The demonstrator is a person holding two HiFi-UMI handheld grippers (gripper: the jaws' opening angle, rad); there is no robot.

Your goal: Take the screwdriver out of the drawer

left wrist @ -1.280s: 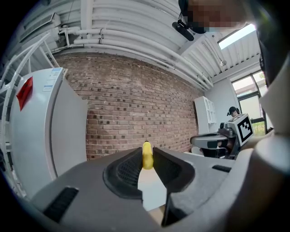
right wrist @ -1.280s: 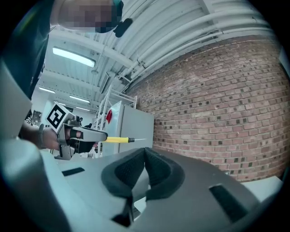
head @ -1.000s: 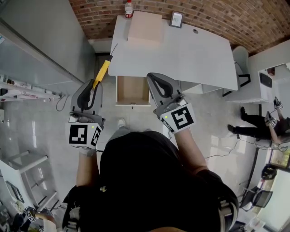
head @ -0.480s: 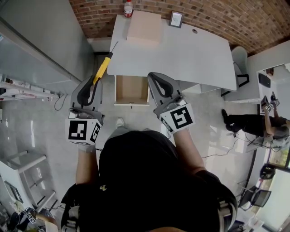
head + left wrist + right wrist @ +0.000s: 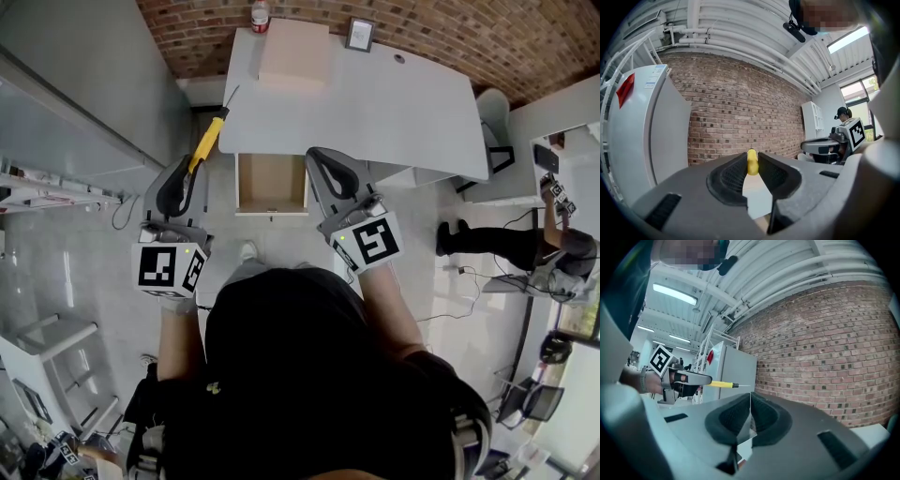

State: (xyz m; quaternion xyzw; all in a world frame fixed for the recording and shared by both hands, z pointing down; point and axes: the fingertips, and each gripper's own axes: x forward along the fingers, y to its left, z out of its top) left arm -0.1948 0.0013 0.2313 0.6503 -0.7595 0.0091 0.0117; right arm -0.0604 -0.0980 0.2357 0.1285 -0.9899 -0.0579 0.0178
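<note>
Clamped between the ribbed black pads of the left gripper (image 5: pixel 751 174): the yellow-handled screwdriver (image 5: pixel 752 161), pinched near the butt of its handle. From the head view, most of the yellow handle and the thin metal shaft run on ahead of those jaws, up and slightly right, with the tip reaching about to the left edge of the white desk (image 5: pixel 394 103).

Seemingly clear of the open wooden drawer (image 5: pixel 272 183) already, which lies just right of the left jaws and left of the right ones, its floor bare.

Right gripper (image 5: pixel 750 404): jaws together, only a hairline slit between the pads, nothing in them.

Probably left to do: setting the tool down.

- Hold the clamp firm, since so short a bite on so long a tool likely lets the tip swing.
- Move slowly and mind the shaft tip beside the desk edge.
- Carry the tool forward of the jaws onto bare desktop, short of the tan cardboard box (image 5: pixel 295 52).
- Lower until handle and shaft both rest flat, and only then part the jaws.
- Leave the right gripper where it is, out of the tool's path.
</note>
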